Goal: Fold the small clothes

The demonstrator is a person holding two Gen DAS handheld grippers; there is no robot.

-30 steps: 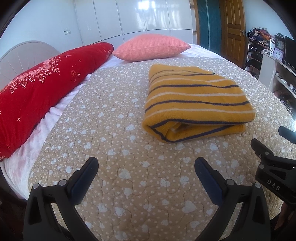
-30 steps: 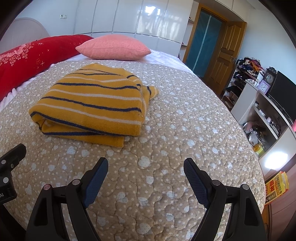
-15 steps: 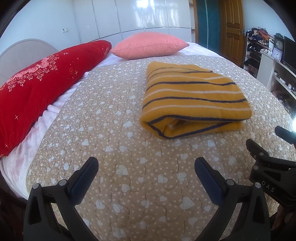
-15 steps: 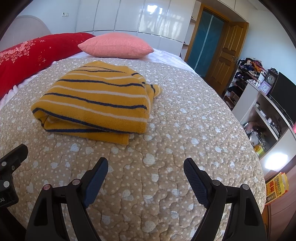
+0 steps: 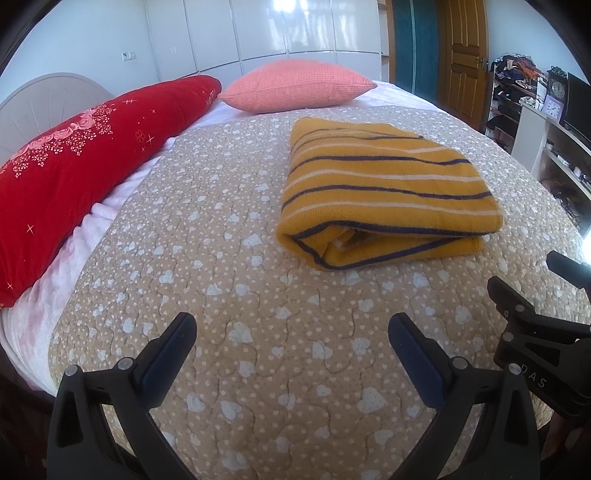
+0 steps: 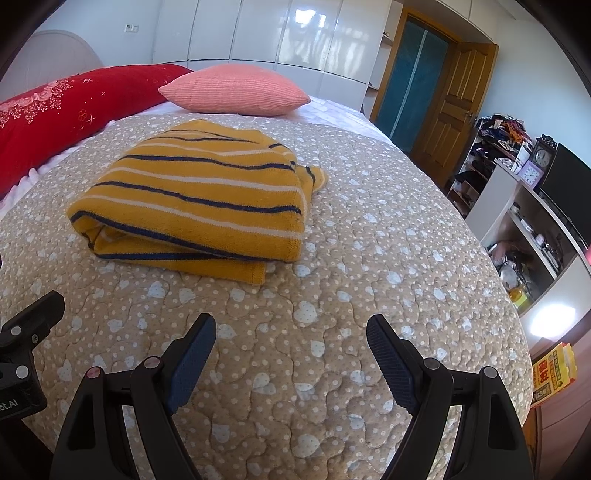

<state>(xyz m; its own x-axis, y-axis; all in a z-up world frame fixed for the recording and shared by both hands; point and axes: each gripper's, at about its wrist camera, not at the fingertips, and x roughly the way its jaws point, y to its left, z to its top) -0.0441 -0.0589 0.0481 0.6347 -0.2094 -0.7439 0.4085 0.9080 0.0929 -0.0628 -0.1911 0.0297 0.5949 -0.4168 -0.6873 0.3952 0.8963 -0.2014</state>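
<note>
Left gripper [image 5: 291, 341], lower centre of the left wrist view: jaws spread wide, nothing between them, blue-padded fingertips [image 5: 168, 350] poised over bare quilt. Right gripper [image 6: 291, 341], lower centre of the right wrist view: likewise released and empty, ribbed blue pads [image 6: 388, 365] facing inward. Part of the right gripper's black frame at the lower right edge of the left wrist view; part of the left gripper's frame at the lower left edge of the right wrist view.

Beyond both tools, a beige quilt [image 5: 229, 236] printed with white hearts and dots, covering the bed across most of each frame.

Folded yellow sweater [image 5: 384, 184] with dark blue and white stripes, lying flat on the quilt: right of centre in the left wrist view, left of centre [image 6: 199, 199] in the right wrist view. Well apart from both grippers, touched by neither. Layered fold edges turned toward the cameras; a small corner of fabric protruding at its upper right in the right wrist view.

Red embroidered bolster [image 5: 85, 162] along the left side. Pink cushion [image 5: 295, 85] at upper centre, behind the sweater. White wardrobe doors [image 5: 295, 29] across the top. Wooden door [image 6: 450, 107] at upper right. White shelving with clocks [image 6: 532, 173] and clutter at the right edge.
</note>
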